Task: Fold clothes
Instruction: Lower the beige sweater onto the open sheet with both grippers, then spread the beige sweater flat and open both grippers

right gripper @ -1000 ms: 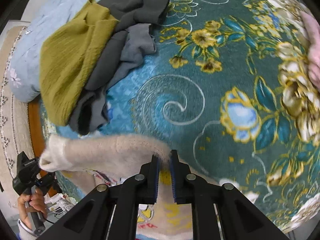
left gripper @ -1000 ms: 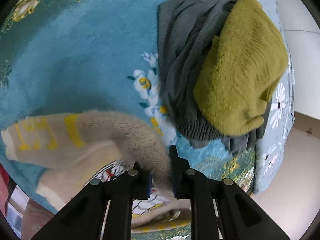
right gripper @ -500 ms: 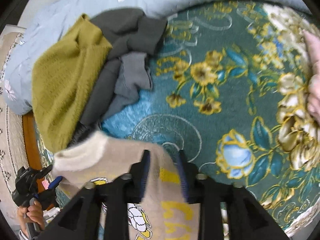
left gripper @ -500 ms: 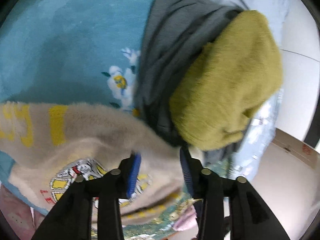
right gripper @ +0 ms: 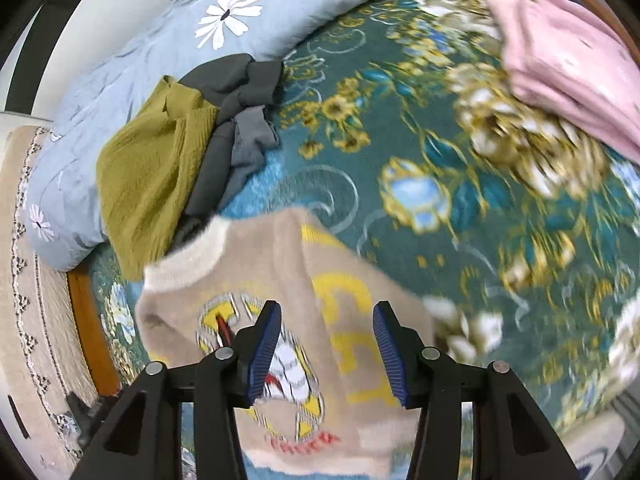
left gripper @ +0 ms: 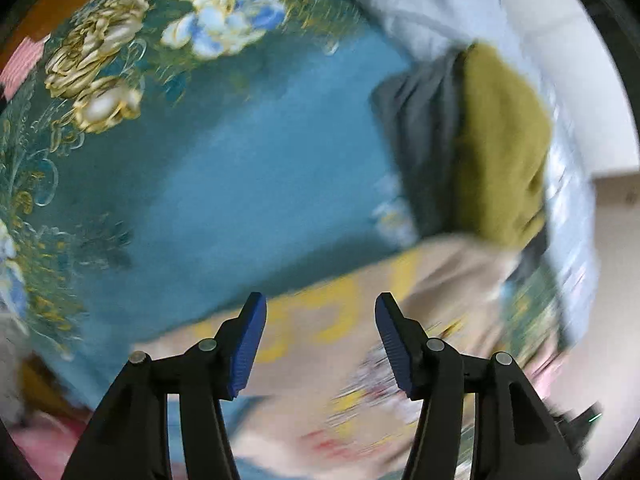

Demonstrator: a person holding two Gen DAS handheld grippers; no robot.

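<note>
Now both hand-held grippers [left gripper: 320, 336] [right gripper: 326, 336] gape above flat beige sweater [right gripper: 288, 300].

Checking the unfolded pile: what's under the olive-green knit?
The olive-green knit lies on dark grey garments, which stick out beside it on the floral blanket. How many grey pieces is hidden. The beige sweater lies nearby.

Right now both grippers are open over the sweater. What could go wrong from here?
1. The sweater lies loose with its collar edge against the olive and grey pile; a regrasp might snag that too.
2. The left gripper view is blurred, so its aim may be off.
3. The right gripper hangs over mid-panel, not an edge.
</note>
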